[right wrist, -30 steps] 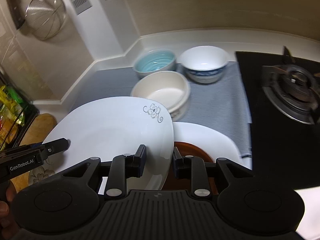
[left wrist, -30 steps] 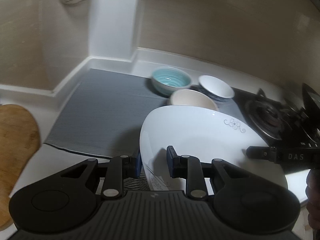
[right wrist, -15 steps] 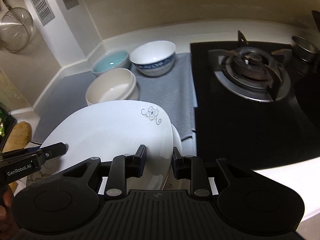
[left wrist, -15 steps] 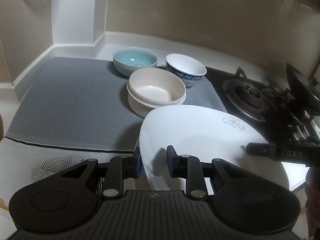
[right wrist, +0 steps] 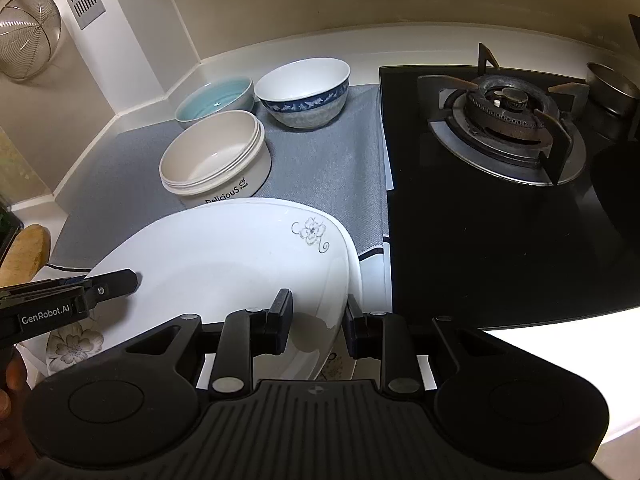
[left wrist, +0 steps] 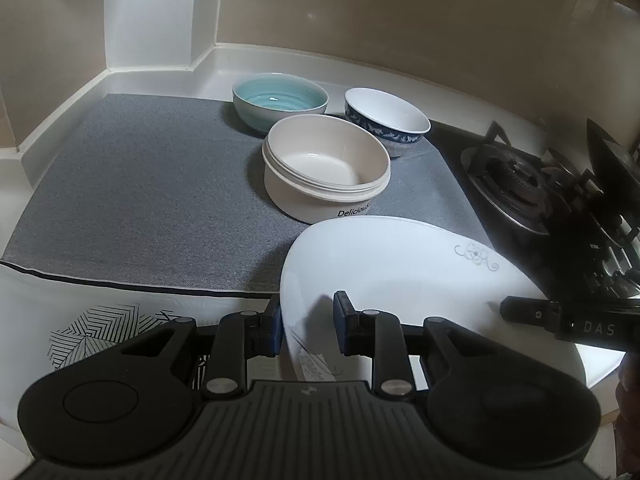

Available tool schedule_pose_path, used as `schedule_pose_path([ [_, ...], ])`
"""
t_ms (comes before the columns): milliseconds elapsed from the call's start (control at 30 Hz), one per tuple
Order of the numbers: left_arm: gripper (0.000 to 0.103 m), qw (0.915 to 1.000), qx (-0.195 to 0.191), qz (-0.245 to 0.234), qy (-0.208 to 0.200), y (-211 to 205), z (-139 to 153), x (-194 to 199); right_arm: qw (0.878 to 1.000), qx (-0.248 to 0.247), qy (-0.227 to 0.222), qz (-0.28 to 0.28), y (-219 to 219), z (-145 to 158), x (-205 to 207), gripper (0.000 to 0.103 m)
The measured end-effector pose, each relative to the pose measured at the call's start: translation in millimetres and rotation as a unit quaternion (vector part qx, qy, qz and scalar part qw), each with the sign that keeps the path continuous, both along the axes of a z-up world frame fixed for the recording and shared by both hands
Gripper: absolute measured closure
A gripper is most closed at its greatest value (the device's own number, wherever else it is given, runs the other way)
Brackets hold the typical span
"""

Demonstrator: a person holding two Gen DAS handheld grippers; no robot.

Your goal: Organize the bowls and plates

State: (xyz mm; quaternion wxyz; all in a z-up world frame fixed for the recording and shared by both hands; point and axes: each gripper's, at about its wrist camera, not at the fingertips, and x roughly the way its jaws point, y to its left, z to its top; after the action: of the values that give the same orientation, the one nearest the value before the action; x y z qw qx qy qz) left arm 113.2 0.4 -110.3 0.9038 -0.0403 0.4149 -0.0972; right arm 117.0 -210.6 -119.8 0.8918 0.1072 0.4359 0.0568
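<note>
You are holding the wide white ceramic plate with a small flower print (left wrist: pixel 404 280) above the bench edge, near the grey mat (left wrist: pixel 152 192). The left hand-held gripper (left wrist: pixel 306 328) and the right hand-held gripper (right wrist: pixel 318 322) are each pinching opposite rims. It is probably stiff, slippery and fragile, so I think the rim is the best hold.

Your white counter (right wrist: pixel 280 50) carries a grey mat (left wrist: pixel 152 192); the black hob (right wrist: pixel 500 216) lies just right of that mat, three bowls at its far end.
</note>
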Motion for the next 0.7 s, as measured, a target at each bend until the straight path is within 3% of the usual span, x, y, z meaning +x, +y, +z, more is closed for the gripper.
schedule_pose_path([
  [700,0.069,0.9991,0.027,0.011,-0.03,-5,-16,-9,1.0,0.021,0.017,0.002,-2,-10,3,0.075],
])
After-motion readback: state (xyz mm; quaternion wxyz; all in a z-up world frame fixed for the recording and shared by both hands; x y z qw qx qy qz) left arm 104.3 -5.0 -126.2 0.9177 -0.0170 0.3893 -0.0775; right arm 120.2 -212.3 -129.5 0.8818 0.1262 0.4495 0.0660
